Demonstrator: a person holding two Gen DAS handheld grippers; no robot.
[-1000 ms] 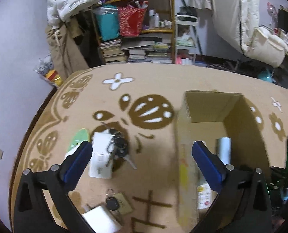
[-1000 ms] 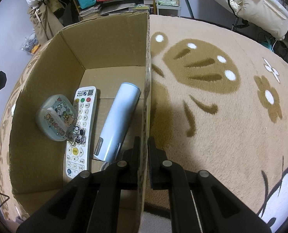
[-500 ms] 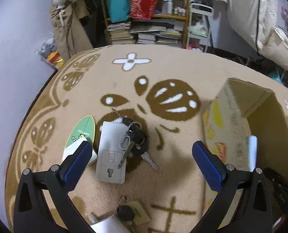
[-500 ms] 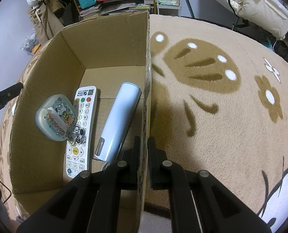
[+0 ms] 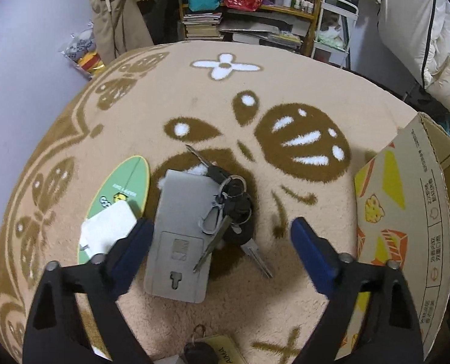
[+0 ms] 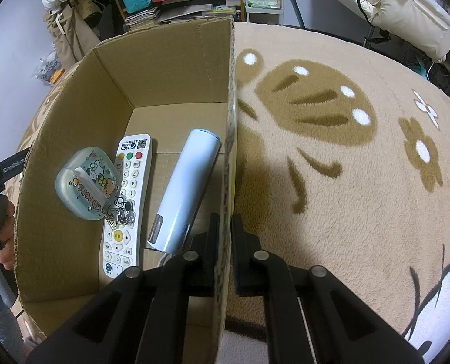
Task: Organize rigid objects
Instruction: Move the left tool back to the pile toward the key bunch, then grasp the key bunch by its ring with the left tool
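Left gripper (image 5: pixel 219 242) swings off cardboard box (image 5: pixel 407 212), now jaws wide apart over key bunch (image 5: pixel 231 209) lying on grey flat device (image 5: pixel 182 230) on rug. Nothing gripped. Right gripper (image 6: pixel 224 233) unchanged, clenched on cardboard box wall (image 6: pixel 229 151), steadying it. Inside: remote control (image 6: pixel 126 200), pale blue cylinder (image 6: pixel 185 188), clear sticker case (image 6: pixel 87 182). Keys likely next pick.

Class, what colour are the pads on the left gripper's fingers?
Dark blue pads, on black arms; best seen in the left wrist view.
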